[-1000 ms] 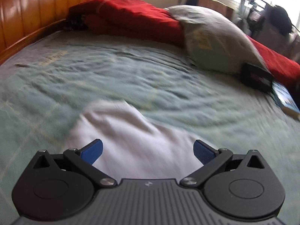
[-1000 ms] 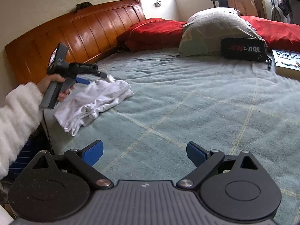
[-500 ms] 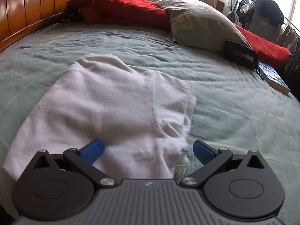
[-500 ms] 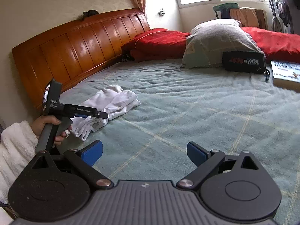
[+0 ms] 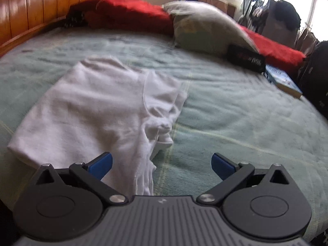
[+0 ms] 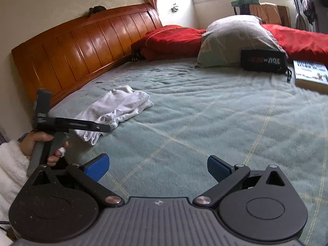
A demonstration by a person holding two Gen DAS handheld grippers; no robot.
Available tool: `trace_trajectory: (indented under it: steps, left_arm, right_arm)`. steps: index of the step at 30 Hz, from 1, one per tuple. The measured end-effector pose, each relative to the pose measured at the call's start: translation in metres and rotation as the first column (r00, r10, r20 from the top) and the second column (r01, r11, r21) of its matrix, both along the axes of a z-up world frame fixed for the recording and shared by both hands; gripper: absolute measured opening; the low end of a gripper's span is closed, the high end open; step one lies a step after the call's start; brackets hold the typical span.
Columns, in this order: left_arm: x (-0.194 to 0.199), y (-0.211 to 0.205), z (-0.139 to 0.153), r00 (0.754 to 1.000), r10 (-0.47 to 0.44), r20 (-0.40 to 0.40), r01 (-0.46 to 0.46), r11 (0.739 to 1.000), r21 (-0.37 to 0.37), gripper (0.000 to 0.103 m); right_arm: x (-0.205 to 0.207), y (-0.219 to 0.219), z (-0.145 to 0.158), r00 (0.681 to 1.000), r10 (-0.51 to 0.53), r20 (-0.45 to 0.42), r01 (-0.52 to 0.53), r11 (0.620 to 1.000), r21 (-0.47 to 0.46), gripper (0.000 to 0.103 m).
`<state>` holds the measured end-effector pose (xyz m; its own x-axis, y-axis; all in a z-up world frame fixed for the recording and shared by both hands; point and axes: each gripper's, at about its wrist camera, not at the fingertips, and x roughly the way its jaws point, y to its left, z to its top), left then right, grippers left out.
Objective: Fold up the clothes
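Observation:
A folded white garment (image 5: 98,110) lies on the green bedspread, near the bed's front left corner. My left gripper (image 5: 162,164) hangs open just short of the garment's near end, with nothing between its blue pads. In the right wrist view the same white garment (image 6: 119,108) rests flat at the left, and the left gripper's black body (image 6: 67,124) is held by a hand (image 6: 41,141) in front of it. My right gripper (image 6: 157,167) is open over bare bedspread, well right of the garment.
A wooden headboard (image 6: 82,47) runs along the left. Red bedding (image 6: 174,41), a grey pillow (image 6: 235,41), a black pouch (image 6: 263,60) and a book (image 6: 309,73) sit at the far side. The green bedspread (image 6: 225,123) stretches between.
The left gripper has drawn back from over the garment toward the bed's near edge, staying open. The garment lies flat on the bed. The right gripper has barely moved.

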<state>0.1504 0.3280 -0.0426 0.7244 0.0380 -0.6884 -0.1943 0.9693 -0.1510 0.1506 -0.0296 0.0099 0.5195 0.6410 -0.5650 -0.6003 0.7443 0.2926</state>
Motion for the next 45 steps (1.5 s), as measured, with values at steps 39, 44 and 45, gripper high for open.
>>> trace_trajectory:
  steps: [39,44,45]
  left_arm:
    - [0.068,0.008,-0.004,0.998,-0.059,-0.017,0.054,0.978,-0.203,0.102]
    - [0.056,0.001,0.018,0.989,-0.136,0.050,0.143,0.975,-0.172,0.102]
    - [0.054,0.004,0.024,0.987,-0.143,0.078,0.155,0.972,-0.175,0.102]
  right_arm:
    - [0.009,-0.005,-0.025,0.982,-0.060,-0.180,0.053,0.998,-0.045,0.103]
    - [0.014,-0.009,-0.030,0.977,-0.070,-0.199,0.064,0.997,-0.037,0.103]
    - [0.016,-0.010,-0.032,0.976,-0.074,-0.207,0.068,0.997,-0.033,0.103]
